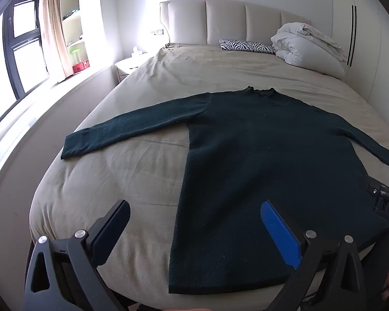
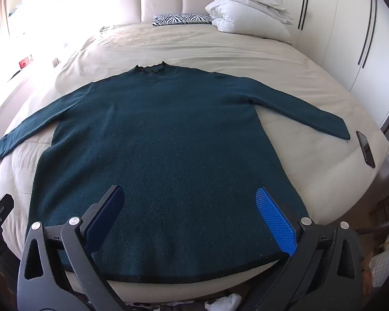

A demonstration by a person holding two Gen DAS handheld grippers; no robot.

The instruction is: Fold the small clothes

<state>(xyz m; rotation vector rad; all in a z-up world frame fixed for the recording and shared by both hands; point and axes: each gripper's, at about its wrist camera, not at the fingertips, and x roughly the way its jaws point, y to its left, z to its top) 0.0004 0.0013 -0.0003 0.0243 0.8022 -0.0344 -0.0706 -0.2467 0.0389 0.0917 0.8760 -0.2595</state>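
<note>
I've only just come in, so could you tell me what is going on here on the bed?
A person holds a two-finger gripper in each hand over a dark green sweater spread flat on the bed, sleeves out to both sides, collar toward the headboard. The left gripper and the right gripper both hang open above the hem end, gripping nothing. No fold has been made yet. A phone lies past the right sleeve's cuff.
</note>
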